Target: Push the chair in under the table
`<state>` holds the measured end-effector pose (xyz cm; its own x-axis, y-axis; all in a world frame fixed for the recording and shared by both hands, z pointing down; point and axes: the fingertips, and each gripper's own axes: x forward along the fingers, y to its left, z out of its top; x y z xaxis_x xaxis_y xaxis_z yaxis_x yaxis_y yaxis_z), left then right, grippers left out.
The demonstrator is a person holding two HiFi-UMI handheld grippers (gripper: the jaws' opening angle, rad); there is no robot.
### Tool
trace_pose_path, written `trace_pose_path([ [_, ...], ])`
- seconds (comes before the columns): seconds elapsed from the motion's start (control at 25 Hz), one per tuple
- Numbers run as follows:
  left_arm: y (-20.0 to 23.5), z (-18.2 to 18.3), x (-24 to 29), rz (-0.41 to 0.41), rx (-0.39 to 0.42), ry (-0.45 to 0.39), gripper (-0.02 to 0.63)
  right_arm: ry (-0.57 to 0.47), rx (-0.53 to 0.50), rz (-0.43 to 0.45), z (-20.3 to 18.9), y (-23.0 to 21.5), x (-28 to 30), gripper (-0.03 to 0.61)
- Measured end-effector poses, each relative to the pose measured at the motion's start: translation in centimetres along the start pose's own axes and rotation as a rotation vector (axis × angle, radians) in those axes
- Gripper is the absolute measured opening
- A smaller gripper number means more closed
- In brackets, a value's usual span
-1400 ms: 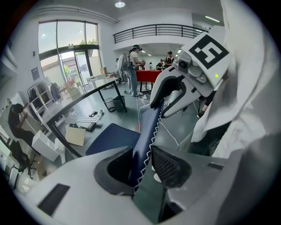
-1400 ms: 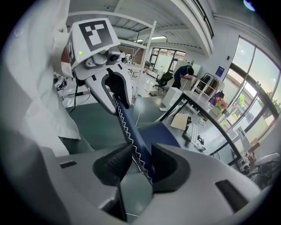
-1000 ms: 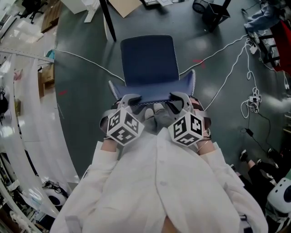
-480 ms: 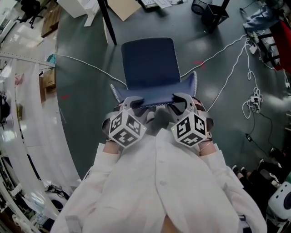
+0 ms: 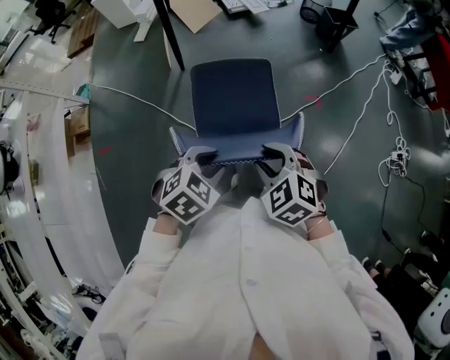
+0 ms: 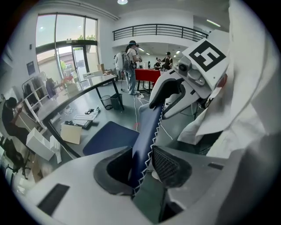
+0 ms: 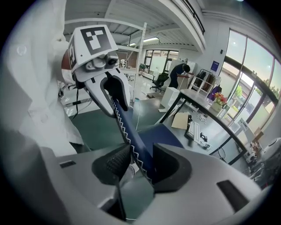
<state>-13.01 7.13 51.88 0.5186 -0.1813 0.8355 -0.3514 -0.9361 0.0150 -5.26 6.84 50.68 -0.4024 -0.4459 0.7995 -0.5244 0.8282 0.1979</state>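
A dark blue chair (image 5: 232, 95) stands on the grey floor, its seat facing a black table leg (image 5: 169, 31). Its backrest (image 5: 235, 146), edged with white zigzag stitching, is nearest me. My left gripper (image 5: 200, 153) sits over the left end of the backrest's top edge, and my right gripper (image 5: 278, 151) over the right end. In the left gripper view the backrest (image 6: 147, 132) runs between the left gripper's (image 6: 142, 165) pads and touches both. The right gripper (image 7: 141, 162) has just been opening slightly, with the backrest (image 7: 131, 140) between its pads and touching both.
A curved table (image 6: 83, 92) stands beyond the chair with papers and a cardboard sheet (image 5: 193, 10) on the floor beneath it. White cables (image 5: 351, 77) trail across the floor to the right. Shelving lines the left side. People stand far off in the room.
Both grippers stay on the backrest's top edge. The left marker cube has shifted slightly to the left, and the chair sits a touch further right in the picture.
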Motion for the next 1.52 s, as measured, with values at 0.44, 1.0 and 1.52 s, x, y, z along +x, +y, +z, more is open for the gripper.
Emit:
trace_pose_path([
  [0.44, -0.8, -0.7, 0.6, -0.004, 0.012, 0.016, 0.143, 0.006, -0.004, -0.018, -0.8, 0.7, 0.4, 0.156],
  [1.0, 6.5, 3.6, 3.1, 0.105, 0.031, -0.023, 0.143, -0.029, -0.023, -0.080, 0.7, -7.7, 3.2, 0.164],
  [1.52, 14.0, 6.8, 4.9, 0.105, 0.025, -0.021, 0.143, -0.058, -0.055, -0.097, 3.2, -15.1, 6.5, 0.166],
])
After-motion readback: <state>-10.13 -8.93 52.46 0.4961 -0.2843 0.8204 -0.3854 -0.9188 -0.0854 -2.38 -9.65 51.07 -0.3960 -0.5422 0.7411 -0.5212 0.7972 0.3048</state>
